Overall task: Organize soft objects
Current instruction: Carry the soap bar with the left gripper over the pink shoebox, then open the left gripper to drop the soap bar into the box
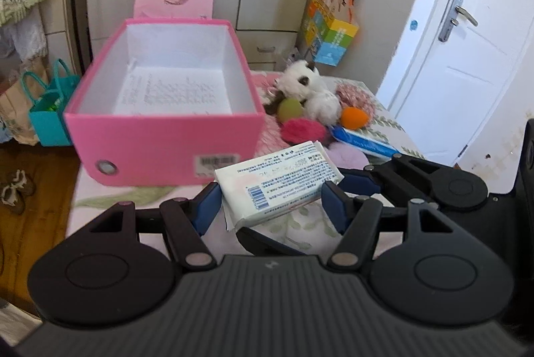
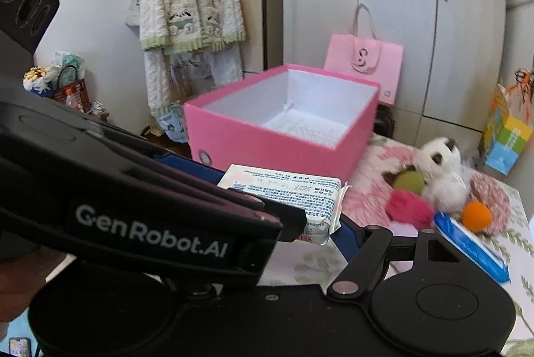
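Left gripper [image 1: 270, 203] and right gripper [image 2: 283, 207] both clamp the white tissue pack [image 1: 278, 187], lifted just in front of the pink box [image 1: 160, 136]; soft, light and crinkly, it looks safest pinched at opposite ends.

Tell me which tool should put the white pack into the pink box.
Left. The left tool has its pads clamped on the white pack, and the open pink box stands just ahead. The right tool is partly hidden.
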